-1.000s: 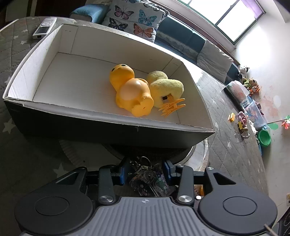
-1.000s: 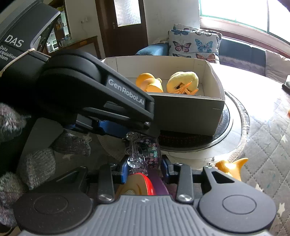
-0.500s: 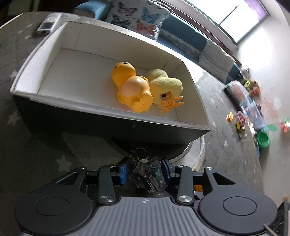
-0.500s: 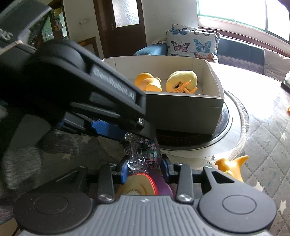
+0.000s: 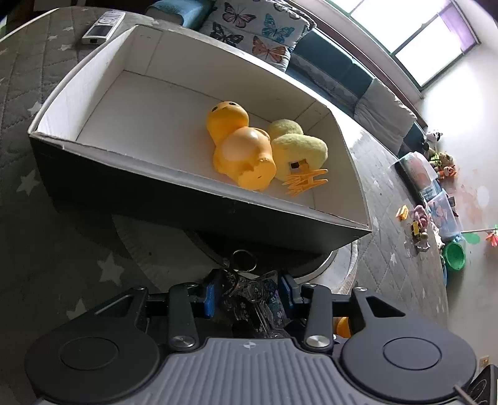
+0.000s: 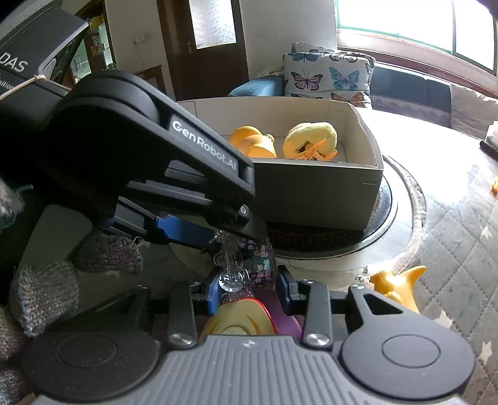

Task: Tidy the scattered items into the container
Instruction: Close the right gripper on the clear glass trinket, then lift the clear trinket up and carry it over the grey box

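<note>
A black box (image 5: pixel 186 205) with a white inside holds an orange duck (image 5: pixel 239 146) and a yellow plush (image 5: pixel 298 149) with an orange clip (image 5: pixel 306 182). My left gripper (image 5: pixel 249 294) hovers before the box's near wall. Its jaws are opening, and a clear floral keychain (image 5: pixel 258 296) with a ring lies loosely between them. In the right wrist view my right gripper (image 6: pixel 248 289) is shut on the same keychain (image 6: pixel 252 261), which carries a yellow, red and purple charm. The left gripper's blue finger (image 6: pixel 180 227) reaches in over it. An orange toy (image 6: pixel 395 283) lies on the table to the right.
The box (image 6: pixel 311 193) stands on a round turntable (image 6: pixel 392 212) on a quilted star cloth. A remote (image 5: pixel 102 26) lies beyond the box's far left corner. A hand in a knitted glove (image 6: pixel 46 289) holds the left gripper. Small toys and a green bowl (image 5: pixel 454 255) lie on the floor at right.
The left jaws have spread a little around the keychain, and the left view has rolled slightly. The right gripper keeps its grip and has not moved.
</note>
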The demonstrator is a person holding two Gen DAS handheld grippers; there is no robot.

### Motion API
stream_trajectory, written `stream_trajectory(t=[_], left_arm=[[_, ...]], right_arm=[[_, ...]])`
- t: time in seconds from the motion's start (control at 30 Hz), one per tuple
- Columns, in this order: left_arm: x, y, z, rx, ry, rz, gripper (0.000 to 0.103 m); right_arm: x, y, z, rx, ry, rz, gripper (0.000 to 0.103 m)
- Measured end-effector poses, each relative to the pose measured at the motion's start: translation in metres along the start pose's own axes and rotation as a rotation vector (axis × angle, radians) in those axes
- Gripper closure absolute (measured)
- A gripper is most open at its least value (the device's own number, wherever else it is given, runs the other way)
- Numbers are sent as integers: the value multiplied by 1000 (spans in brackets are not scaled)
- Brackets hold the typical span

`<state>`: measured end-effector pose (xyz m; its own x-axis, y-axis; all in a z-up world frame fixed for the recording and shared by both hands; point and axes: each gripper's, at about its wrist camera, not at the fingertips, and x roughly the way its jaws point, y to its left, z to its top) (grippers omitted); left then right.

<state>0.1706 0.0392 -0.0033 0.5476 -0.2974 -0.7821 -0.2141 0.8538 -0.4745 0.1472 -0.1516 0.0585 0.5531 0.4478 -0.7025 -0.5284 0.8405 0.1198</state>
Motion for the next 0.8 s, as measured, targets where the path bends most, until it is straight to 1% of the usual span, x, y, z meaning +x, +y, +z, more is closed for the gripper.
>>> stream_trajectory(t=[0.07,0.2,0.27,0.6,0.8], left_arm=[[-1,1,1,0,4,-6,64],[-4,3,2,-12,5,-26,66],[-6,4,3,-19,6,-37,69],[-32,-4,14,-11,-43,-93,69],[-46,-11,22,-2,-78,-113,69]], right_arm=[[-1,0,1,3,-3,0,68],[-3,0,3,12,-16,-5,68],[-4,0,4,12,-23,-8,68],[-24,6,22,-19,-98,-22,68],[-35,10,34,-45,-137,-30,68]])
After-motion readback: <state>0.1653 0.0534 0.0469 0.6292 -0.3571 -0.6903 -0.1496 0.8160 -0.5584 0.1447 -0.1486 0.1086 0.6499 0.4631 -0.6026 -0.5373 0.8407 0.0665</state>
